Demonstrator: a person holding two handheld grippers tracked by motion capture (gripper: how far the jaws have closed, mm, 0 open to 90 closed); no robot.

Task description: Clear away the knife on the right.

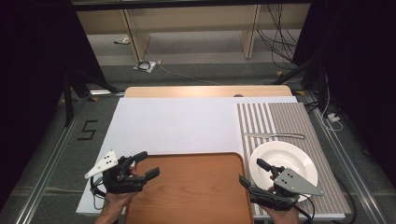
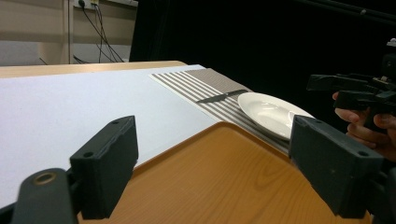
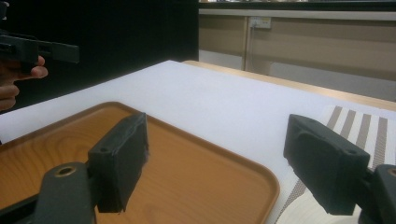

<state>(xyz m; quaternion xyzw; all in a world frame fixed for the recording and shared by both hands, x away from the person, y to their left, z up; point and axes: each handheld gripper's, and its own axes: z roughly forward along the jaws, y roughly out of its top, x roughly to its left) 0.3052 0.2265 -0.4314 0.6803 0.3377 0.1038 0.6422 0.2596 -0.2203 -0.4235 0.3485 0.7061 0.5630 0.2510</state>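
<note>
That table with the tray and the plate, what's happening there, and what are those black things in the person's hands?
A person holds a hand-held claw in each hand. The left claw hovers open over the near left corner of the wooden tray, holding nothing. The right claw is open too, over the near side of the white plate, also holding nothing. The plate sits on a striped placemat, with a knife lying just beyond it. The tray has nothing on it.

wooden tray (image 1: 196,186), white plate (image 1: 299,161), knife (image 1: 275,136), striped placemat (image 1: 285,116)
</note>
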